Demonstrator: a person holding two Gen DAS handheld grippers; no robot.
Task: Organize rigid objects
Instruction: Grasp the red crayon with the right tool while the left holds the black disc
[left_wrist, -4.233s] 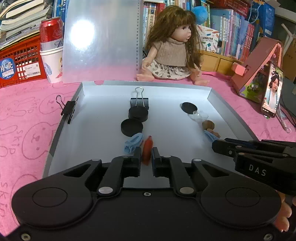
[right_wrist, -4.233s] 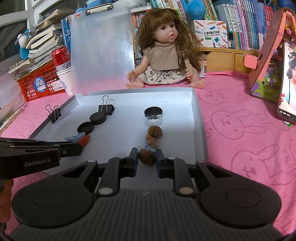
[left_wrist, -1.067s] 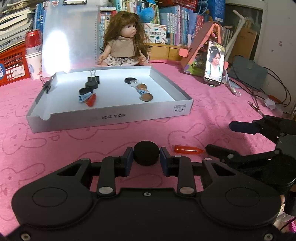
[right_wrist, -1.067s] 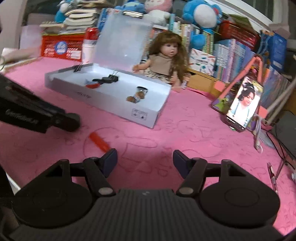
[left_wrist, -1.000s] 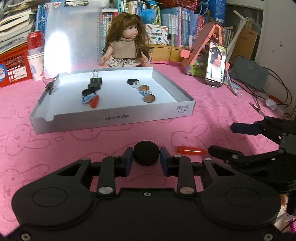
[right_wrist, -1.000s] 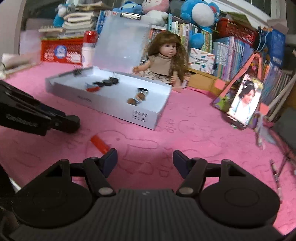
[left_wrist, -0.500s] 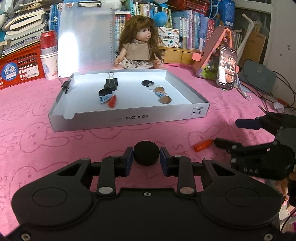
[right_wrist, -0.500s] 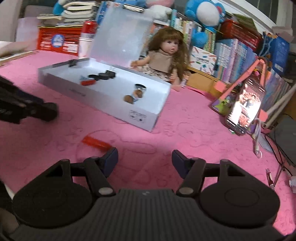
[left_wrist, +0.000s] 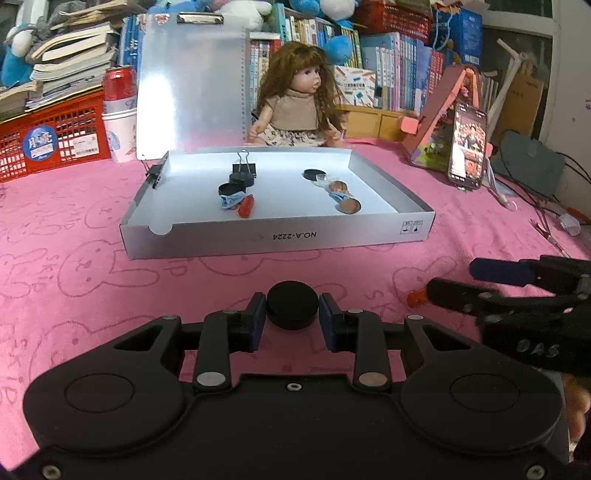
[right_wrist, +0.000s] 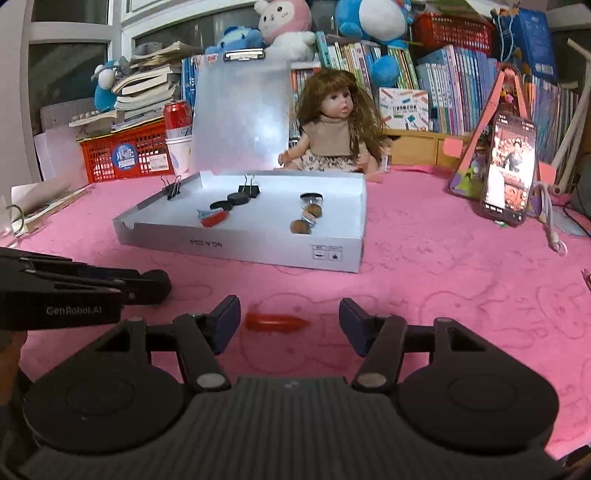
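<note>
My left gripper (left_wrist: 292, 314) is shut on a black round cap (left_wrist: 292, 301), held just above the pink cloth in front of the white tray (left_wrist: 277, 236). A red pointed piece (right_wrist: 277, 321) lies flat on the cloth between the fingers of my right gripper (right_wrist: 290, 322). Its jaws are closing, and the pads stand apart from the piece. In the left wrist view the right gripper (left_wrist: 454, 278) hides most of that red piece (left_wrist: 415, 297). In the tray lie binder clips (left_wrist: 243, 170), black caps (left_wrist: 232, 189), another red piece (left_wrist: 246, 206) and brown nuts (left_wrist: 349, 205).
A doll (left_wrist: 295, 107) sits behind the tray beside an upright clear clipboard (left_wrist: 192, 85). A phone (left_wrist: 467, 147) leans on a pink stand at the right. A red crate (left_wrist: 51, 136), a can and paper cups stand at the back left. Cables lie at the far right.
Both views have swung so the tray sits more centred. The red piece, earlier left of the right gripper's fingers, now lies between them. The left gripper still holds the black cap.
</note>
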